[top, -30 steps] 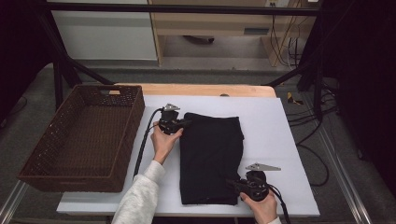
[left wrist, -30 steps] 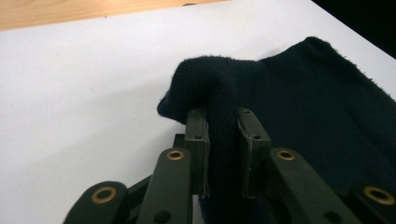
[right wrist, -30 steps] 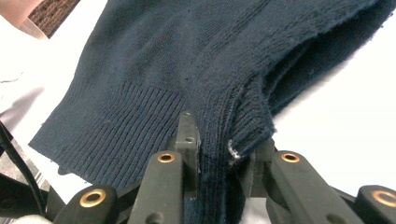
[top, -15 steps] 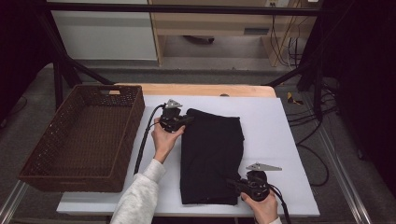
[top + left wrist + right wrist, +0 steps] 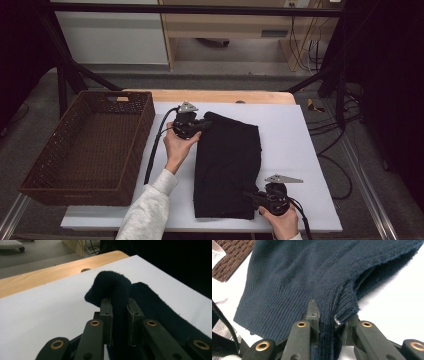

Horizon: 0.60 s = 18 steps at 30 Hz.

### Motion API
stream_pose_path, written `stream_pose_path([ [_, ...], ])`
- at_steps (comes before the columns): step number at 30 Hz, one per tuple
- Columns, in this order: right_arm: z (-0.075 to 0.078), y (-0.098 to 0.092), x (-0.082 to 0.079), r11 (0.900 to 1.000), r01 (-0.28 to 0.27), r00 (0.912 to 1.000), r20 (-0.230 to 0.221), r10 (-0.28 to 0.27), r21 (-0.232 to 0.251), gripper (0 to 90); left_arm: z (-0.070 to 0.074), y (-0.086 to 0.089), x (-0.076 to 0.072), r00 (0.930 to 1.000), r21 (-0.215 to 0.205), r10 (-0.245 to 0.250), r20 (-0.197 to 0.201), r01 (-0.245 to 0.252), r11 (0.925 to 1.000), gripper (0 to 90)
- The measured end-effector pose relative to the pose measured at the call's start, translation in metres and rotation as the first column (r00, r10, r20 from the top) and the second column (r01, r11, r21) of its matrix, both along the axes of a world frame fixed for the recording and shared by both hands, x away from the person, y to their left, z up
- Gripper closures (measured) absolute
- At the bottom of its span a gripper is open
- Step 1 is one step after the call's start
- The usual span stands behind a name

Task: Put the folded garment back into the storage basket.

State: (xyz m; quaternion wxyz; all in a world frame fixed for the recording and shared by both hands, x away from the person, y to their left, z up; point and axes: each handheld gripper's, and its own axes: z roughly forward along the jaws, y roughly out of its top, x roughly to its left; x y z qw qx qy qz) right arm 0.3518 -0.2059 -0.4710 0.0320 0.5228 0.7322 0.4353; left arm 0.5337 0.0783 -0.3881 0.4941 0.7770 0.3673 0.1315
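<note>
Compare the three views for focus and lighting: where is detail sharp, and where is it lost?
High view: soft, and the dark sweater reads as a flat black shape.
Left gripper view: knit fairly sharp, background dark.
Right gripper view: ribbing crisp, white table bright.

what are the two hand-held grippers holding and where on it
Both hold the folded dark knit sweater: the left hand-held gripper pinches a bunched fold at its far corner, the right hand-held gripper its near ribbed hem edge.

Sweater [image 5: 227, 167] on white board [image 5: 300, 145], basket [image 5: 87, 150] left, wooden table edge [image 5: 225, 96] probably behind.
</note>
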Motion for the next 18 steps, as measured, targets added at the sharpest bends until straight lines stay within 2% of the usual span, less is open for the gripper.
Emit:
stream_pose_path([
  [18,0.004,0.000,-0.001,1.000,-0.001,0.9998,0.021,0.001,0.014,74.3,0.027,-0.005,-0.013,0.9980,0.015,-0.031,0.055,0.030,0.9994,78.2],
])
